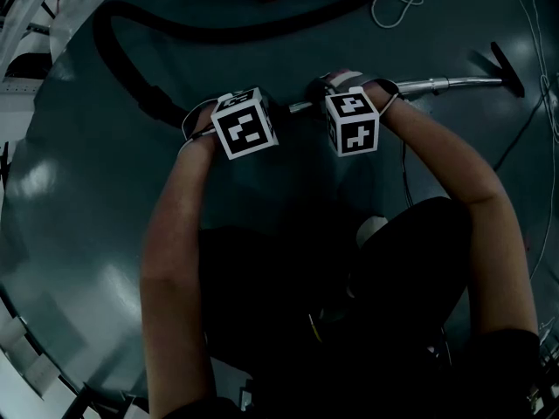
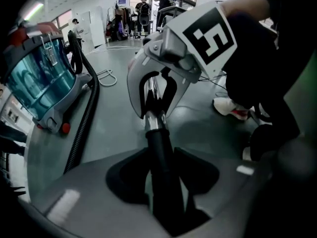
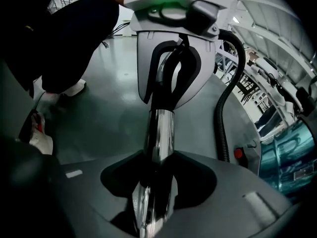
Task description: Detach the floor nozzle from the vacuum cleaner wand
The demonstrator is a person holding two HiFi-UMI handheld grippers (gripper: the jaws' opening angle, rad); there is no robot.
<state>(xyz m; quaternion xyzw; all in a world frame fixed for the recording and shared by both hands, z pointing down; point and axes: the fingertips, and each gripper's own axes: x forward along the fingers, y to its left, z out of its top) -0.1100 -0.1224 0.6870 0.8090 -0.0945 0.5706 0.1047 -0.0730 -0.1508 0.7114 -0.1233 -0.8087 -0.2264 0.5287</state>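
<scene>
Chrome and black are meeting under the person's hands. The left gripper (image 2: 159,155) is clamping the black plastic handle tube (image 2: 157,138). Just along the same line, the right gripper (image 3: 159,152) is gripping the chrome metal vacuum wand (image 1: 445,83) between its jaws. Both are pointing steeply down at the wand, which is lying flat on the grey floor (image 1: 79,234) with its long axis running left to right across the head view.

Farther along the wand, at its right-hand end, the dark flat floor nozzle (image 1: 508,66) is sitting still attached, well apart from both grippers. The right one is the nearer of the two. Judging from this, the separating pull is going to have to run along the wand's axis, and the right hand is probably needing to travel out along the chrome toward the nozzle joint while the left keeps the handle end steady.

Off the wand's opposite end, the black ribbed hose (image 2: 88,115) is curving away to the teal transparent vacuum canister (image 2: 37,78).
</scene>
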